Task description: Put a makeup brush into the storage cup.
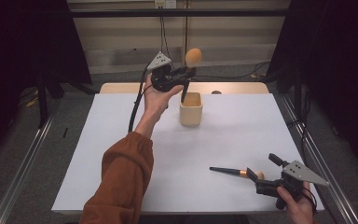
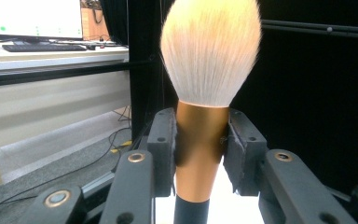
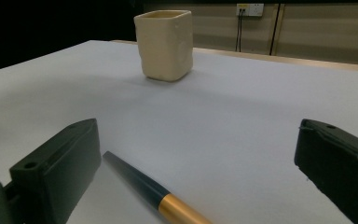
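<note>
My left claw (image 2: 200,154) grips the light, rigid brush (image 2: 204,93) by its ferrule, above the cup (image 1: 190,108). My right claw (image 3: 196,172) gapes around a second brush (image 3: 156,192) at the desk's (image 1: 121,140) five o'clock; I'd take its ferrule too.

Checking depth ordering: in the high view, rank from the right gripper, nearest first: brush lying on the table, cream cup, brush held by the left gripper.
1. Brush lying on the table: just left of the right gripper, bristle end toward it.
2. Cream cup: mid-table, farther back.
3. Held brush: raised behind the cup, clamped in the left gripper.
</note>
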### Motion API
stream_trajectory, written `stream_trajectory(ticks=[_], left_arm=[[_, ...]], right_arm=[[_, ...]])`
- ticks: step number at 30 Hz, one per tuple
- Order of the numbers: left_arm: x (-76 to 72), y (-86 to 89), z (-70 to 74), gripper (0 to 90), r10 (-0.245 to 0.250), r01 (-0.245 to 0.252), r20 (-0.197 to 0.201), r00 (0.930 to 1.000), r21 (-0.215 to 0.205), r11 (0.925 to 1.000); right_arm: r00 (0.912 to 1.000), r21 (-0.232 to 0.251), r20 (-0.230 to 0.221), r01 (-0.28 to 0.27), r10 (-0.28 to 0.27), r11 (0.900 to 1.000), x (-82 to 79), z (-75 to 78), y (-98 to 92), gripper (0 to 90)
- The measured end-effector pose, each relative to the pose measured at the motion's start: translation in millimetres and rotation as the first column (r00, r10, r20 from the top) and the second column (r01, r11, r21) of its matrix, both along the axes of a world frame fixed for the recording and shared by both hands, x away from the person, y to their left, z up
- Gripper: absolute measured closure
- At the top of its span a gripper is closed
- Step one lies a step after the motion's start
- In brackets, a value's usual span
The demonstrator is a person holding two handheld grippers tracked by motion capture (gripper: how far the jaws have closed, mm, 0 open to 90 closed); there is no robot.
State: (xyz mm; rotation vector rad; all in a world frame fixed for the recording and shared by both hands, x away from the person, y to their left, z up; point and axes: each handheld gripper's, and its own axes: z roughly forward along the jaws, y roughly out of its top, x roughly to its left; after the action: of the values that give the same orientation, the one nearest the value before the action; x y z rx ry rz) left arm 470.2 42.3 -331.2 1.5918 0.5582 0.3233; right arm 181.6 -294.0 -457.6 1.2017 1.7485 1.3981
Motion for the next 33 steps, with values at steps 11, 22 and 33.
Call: stream_trajectory(ticks=[11,22,33], left_arm=[[2.7,-9.0,-11.4,66.6,-0.011,0.011,0.001,0.9999,0.042,0.9991],[7.8,-12.3,-30.5,66.6,-0.005,0.006,-0.026,0.9996,0.074,0.9972],[7.6,-6.3,-43.9,66.6,0.002,0.002,-0.049,0.9988,0.082,0.9967]], right_arm=[[1.0000,-0.005,-0.003,-0.002,0.002,1.000,0.1,-0.3,0.2,0.0],[1.0000,-0.008,-0.006,-0.004,0.004,1.000,-0.5,-0.4,-1.0,0.0],[0.9999,-0.006,-0.011,-0.003,0.003,1.000,-0.3,-0.6,0.4,0.0]])
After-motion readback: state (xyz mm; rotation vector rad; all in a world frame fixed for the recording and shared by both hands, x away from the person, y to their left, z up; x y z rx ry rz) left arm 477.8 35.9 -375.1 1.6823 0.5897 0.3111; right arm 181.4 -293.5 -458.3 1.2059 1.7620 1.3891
